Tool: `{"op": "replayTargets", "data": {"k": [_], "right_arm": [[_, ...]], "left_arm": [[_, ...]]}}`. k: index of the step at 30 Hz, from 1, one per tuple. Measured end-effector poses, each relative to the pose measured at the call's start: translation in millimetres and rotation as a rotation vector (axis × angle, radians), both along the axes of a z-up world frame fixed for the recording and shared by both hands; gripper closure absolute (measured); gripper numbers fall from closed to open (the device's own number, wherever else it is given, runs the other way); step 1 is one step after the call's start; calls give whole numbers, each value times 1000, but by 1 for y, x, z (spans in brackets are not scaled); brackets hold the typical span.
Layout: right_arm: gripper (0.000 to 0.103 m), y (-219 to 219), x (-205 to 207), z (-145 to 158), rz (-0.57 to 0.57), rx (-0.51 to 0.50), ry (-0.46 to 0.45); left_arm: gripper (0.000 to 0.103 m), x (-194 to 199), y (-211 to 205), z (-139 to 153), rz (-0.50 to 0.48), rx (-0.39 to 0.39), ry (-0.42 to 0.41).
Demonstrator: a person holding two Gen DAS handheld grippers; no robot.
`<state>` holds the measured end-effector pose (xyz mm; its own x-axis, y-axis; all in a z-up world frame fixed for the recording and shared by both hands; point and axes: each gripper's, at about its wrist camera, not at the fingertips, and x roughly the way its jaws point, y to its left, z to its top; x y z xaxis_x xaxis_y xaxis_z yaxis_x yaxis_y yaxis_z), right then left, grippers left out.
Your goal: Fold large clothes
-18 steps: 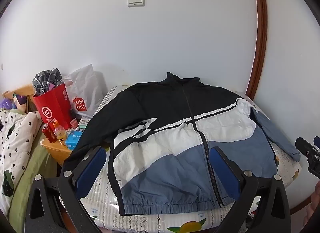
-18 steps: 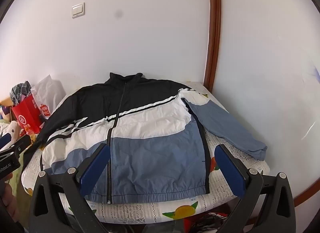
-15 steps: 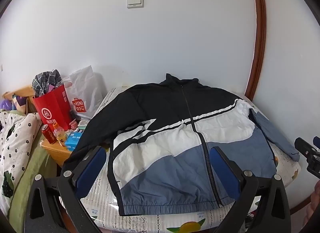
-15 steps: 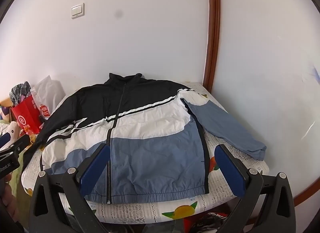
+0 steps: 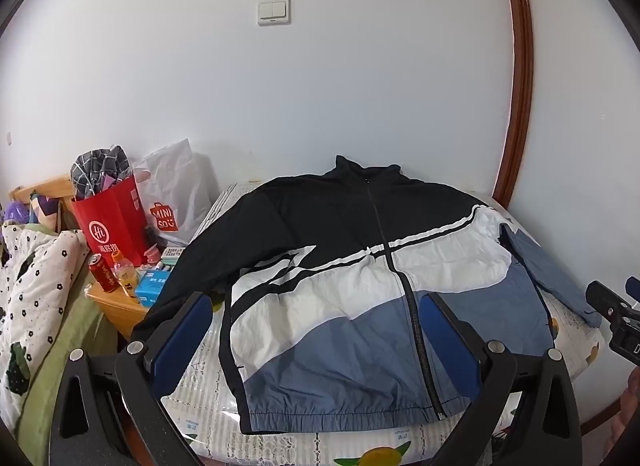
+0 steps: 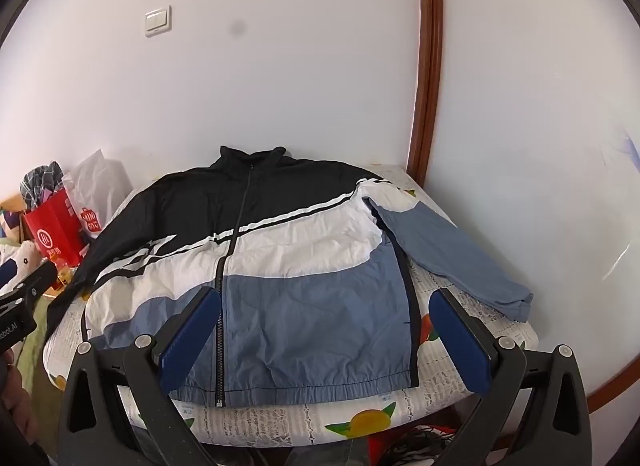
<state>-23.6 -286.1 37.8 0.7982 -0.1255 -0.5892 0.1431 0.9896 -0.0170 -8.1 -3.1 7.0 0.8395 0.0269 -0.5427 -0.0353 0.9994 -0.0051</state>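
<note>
Black, white and blue zipped jacket [image 6: 280,266] lies flat, front up, on the bed.

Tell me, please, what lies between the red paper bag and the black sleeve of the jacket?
In the left wrist view, between the red paper bag and the jacket stand a white shopping bag, a red can, a small bottle and a blue box.

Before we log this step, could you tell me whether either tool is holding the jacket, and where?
Nothing is held: the left tool and right tool are open, short of the jacket.
</note>
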Motion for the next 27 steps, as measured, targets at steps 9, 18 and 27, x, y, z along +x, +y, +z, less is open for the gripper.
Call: {"op": "replayTargets", "data": {"k": [9, 18, 27], "right_arm": [[1, 0, 1, 0, 1, 7, 8], [1, 5, 5, -3, 10, 5, 14], [1, 5, 7, -3, 7, 2, 9]], "left_arm": [[0, -4, 1, 2, 9, 8, -20], [0, 0, 9, -1, 25, -22, 0], [0, 3, 14, -2, 18, -67, -4]]}}
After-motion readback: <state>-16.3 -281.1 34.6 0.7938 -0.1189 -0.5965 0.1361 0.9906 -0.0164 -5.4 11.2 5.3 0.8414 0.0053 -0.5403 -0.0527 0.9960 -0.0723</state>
